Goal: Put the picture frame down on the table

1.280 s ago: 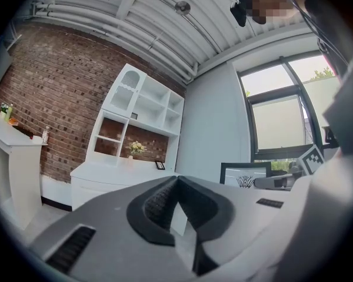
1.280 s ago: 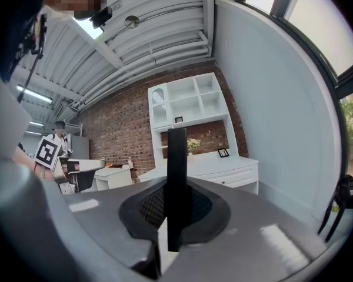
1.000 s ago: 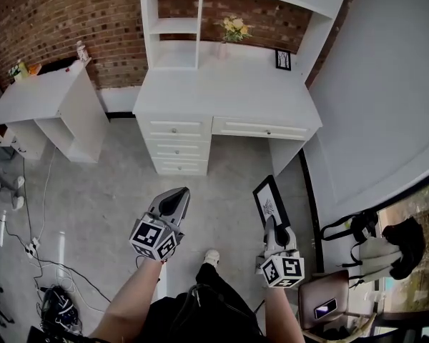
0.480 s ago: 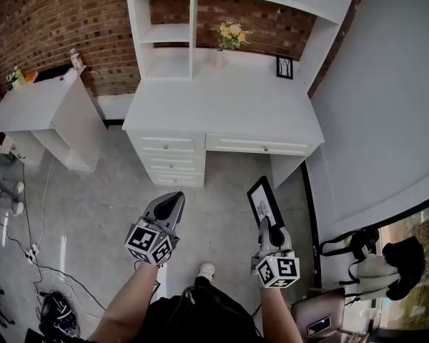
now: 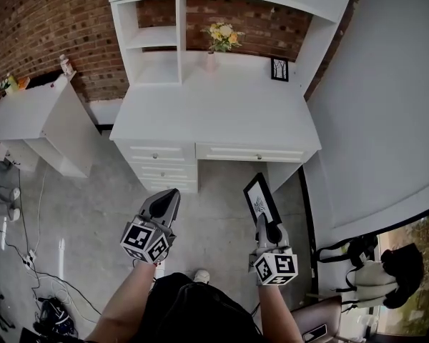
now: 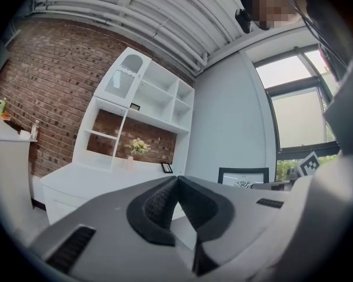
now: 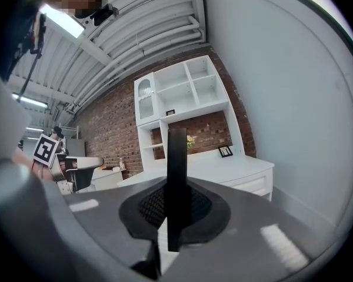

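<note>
My right gripper [image 5: 267, 226] is shut on a black picture frame [image 5: 261, 199] with a white print, held upright in the air in front of the white desk [image 5: 222, 113]. In the right gripper view the frame [image 7: 176, 181] shows edge-on as a dark bar clamped between the pads. My left gripper [image 5: 166, 202] hangs level beside it, shut with nothing between its pads [image 6: 159, 204]. From the left gripper view the held frame [image 6: 243, 178] appears at the right.
On the desk's back stand a vase of yellow flowers [image 5: 218, 38] and a small framed picture [image 5: 279, 68]. Drawers [image 5: 250, 153] face me. A white side table [image 5: 39, 116] stands at left, cables [image 5: 28, 252] lie on the floor, and a wall [image 5: 379, 98] runs along the right.
Both grippers and the frame have come closer to the desk; the desk now sits lower and larger in the head view. Grips are unchanged.
</note>
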`<state>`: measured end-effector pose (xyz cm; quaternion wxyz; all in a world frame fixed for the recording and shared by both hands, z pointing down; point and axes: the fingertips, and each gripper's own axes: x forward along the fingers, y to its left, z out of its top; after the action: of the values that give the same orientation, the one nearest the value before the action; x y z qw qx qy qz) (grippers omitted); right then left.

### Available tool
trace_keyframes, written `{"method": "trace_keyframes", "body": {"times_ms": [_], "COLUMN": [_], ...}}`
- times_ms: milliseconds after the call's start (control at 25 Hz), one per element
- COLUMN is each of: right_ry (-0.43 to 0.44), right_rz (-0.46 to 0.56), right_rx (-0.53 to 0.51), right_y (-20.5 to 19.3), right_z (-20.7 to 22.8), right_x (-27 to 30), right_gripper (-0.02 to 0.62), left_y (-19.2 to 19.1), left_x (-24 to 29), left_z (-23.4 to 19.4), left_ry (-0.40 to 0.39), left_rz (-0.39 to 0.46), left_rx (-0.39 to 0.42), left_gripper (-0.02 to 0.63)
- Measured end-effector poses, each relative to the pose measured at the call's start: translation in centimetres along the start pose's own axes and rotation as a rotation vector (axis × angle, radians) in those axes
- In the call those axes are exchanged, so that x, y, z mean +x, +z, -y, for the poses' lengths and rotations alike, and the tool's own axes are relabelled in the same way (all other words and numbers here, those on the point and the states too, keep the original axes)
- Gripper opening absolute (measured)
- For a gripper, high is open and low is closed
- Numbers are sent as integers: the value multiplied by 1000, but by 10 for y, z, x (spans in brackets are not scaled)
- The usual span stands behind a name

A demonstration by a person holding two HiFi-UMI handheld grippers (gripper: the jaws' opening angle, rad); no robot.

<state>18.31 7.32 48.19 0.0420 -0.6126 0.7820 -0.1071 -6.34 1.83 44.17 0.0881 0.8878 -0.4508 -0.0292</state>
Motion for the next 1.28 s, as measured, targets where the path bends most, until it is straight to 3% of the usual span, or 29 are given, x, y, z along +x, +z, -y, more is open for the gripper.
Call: {"method": "trace_keyframes", "body": {"times_ms": [480,1280], "right_ry": [23,6], "right_rz": [-9,-32], "right_rx": [8,1], "right_y": [0,14], "right_z": [12,40], "right_x": [49,187], "right_gripper": [15,15], "left_y": [-2,13], "left_x": [32,163], "left_z": [-30,-105], "left_ry": [37,-18], "left_rz": [-8,-21], "left_rx": [0,1], "left_gripper": [5,5]}}
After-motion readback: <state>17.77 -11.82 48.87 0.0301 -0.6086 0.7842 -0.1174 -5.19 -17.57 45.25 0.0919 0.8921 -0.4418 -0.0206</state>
